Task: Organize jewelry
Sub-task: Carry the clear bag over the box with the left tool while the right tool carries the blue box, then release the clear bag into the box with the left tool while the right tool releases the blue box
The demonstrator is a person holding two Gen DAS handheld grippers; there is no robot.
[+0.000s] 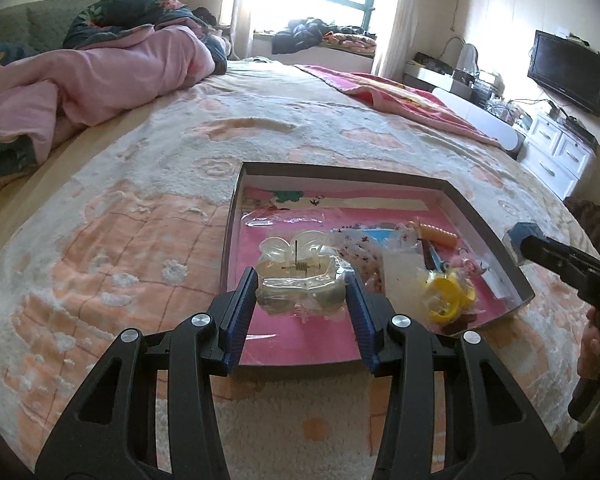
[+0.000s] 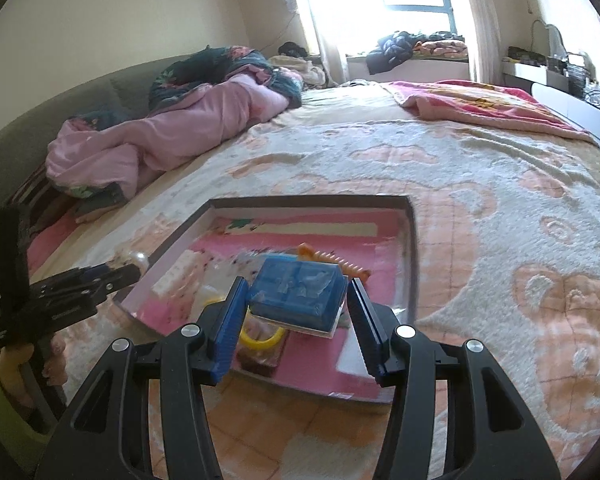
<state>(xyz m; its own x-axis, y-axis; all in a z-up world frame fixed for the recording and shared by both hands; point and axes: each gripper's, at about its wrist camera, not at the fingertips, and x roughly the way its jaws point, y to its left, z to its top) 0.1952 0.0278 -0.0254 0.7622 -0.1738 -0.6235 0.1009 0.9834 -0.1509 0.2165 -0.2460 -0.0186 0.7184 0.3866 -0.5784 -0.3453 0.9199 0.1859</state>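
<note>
A shallow box tray (image 1: 236,216) with a pink lining lies on the bed. My left gripper (image 1: 302,284) is shut on a clear bag holding a transparent hair claw (image 1: 296,268), just above the tray's near left part. My right gripper (image 2: 297,288) is shut on a blue box (image 2: 296,288) in clear wrapping, held over the tray (image 2: 410,248). In the left wrist view the right gripper (image 1: 526,245) comes in from the right edge with the blue box (image 1: 514,236). The left gripper (image 2: 128,270) shows at the left of the right wrist view.
In the tray lie a yellow ring (image 1: 446,296), an orange comb (image 1: 436,232) and several small bagged pieces. A pink quilt (image 1: 100,76) is heaped at the bed's far left, a pink blanket (image 1: 400,96) at the far right. White drawers (image 1: 556,148) stand beyond the bed.
</note>
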